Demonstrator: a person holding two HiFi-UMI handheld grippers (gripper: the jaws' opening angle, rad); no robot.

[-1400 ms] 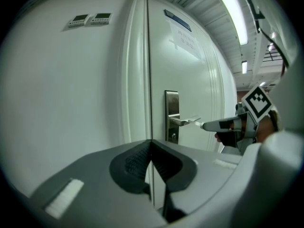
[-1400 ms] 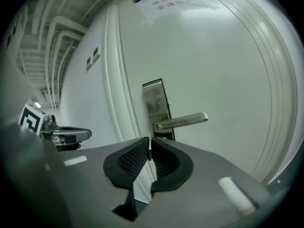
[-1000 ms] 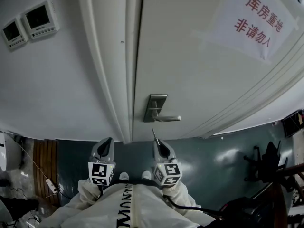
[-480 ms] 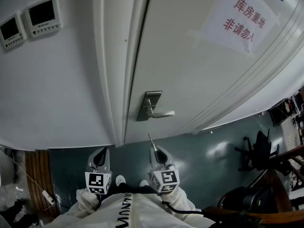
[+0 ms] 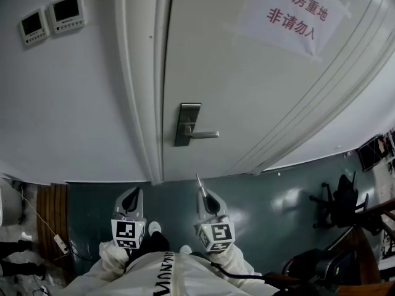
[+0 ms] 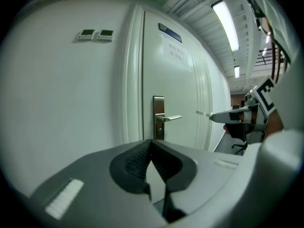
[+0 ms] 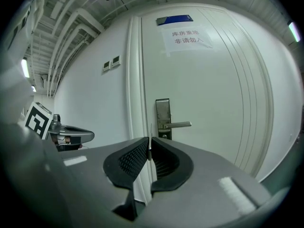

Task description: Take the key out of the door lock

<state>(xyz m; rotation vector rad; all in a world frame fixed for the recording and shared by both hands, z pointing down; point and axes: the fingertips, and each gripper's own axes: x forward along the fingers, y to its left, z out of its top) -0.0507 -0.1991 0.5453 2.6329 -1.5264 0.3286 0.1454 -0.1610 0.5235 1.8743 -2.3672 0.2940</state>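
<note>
A thin metal sliver, most likely the key [image 5: 199, 182], sticks out from the tips of the right gripper [image 5: 202, 192], whose jaws are pinched almost together on it. It is held low over the dark floor [image 5: 278, 196], well apart from the door [image 5: 247, 91]. On the door is the lock plate [image 5: 187, 123], with its handle [image 5: 205, 134] level and pointing right. The left gripper [image 5: 133, 193] hangs beside the right one, jaws closed tip to tip with nothing between them. A paper sign [image 5: 296, 14] with red print is stuck high on the door.

Risk, as a judgement: only the jaw tips hold the key, by a thin edge, so a jolt or a slackened squeeze could let it twist or fall to the floor.

Hard to make out: the key's head and teeth, hidden inside the jaws. The keyhole under the handle is too small to tell whether it is empty
</note>
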